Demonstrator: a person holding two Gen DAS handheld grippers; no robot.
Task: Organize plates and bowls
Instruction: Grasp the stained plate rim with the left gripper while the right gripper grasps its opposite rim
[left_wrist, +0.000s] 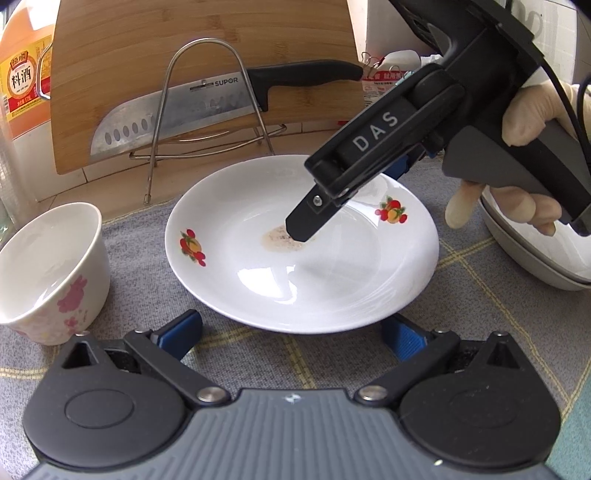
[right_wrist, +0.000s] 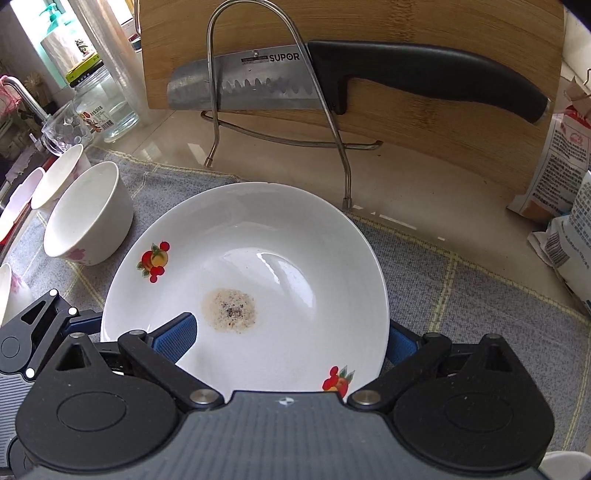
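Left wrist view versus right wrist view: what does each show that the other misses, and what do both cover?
Left wrist only: the right gripper from outside, one jaw over the plate and one under its rim, the gloved hand holding it, and an orange cooking-wine bottle.

Right wrist only: several bowls lined up at the left, a glass jar, and printed bags at the right.

Both: the plate with its brown residue, the knife in the wire rack, the bamboo cutting board, the grey checked cloth.
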